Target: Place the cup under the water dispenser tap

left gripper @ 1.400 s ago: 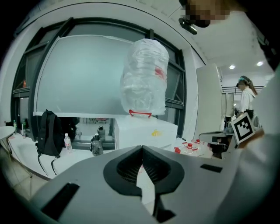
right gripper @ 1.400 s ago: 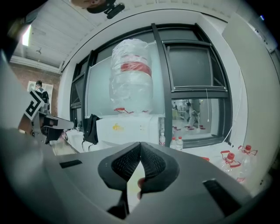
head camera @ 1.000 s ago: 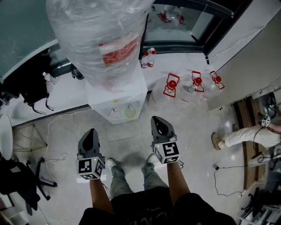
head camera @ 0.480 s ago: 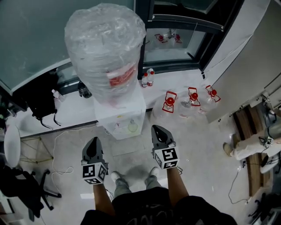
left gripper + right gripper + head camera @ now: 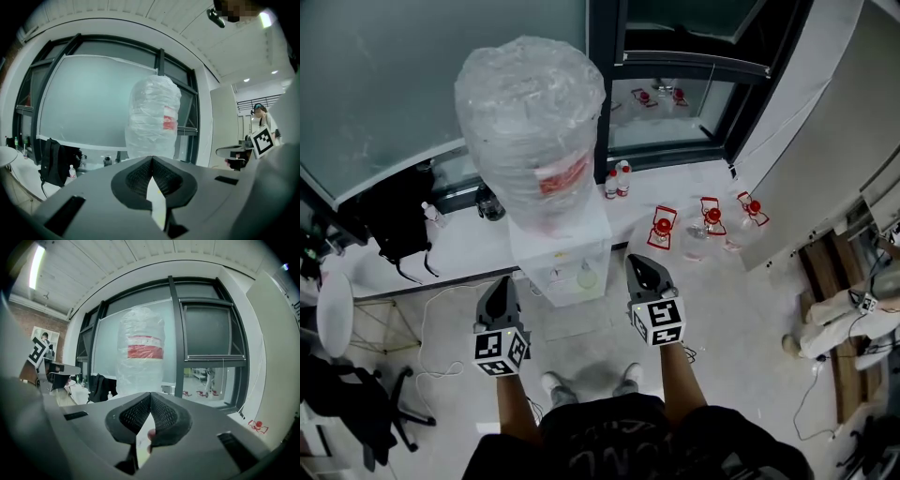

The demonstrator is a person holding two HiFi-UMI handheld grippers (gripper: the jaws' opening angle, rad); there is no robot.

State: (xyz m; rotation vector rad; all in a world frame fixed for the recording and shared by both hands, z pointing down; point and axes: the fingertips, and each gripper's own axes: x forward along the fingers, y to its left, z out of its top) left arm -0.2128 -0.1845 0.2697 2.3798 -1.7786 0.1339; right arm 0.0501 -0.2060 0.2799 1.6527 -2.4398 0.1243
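A white water dispenser (image 5: 565,251) stands by the window, with a large plastic-wrapped bottle (image 5: 532,127) on top. A pale green round cup (image 5: 587,277) sits in the recess on its front, below the taps. My left gripper (image 5: 500,282) hangs shut and holds nothing, just left of the dispenser's front. On the other side my right gripper (image 5: 639,259) is also shut and holds nothing. The left gripper (image 5: 152,158) looks level at the wrapped bottle (image 5: 153,117). My right gripper (image 5: 150,393) faces the same bottle (image 5: 140,350). The cup is hidden in both gripper views.
Three water jugs with red caps (image 5: 710,217) lie on the floor at the right. Two small bottles (image 5: 617,176) stand on the sill. A black bag (image 5: 394,225) and an office chair (image 5: 347,398) are at the left. A person's legs (image 5: 839,314) are at the far right. A cable (image 5: 431,309) trails over the floor.
Both grippers have risen together and stayed shut. The head view has lifted, so the dispenser now shows whole and sits lower in the picture.
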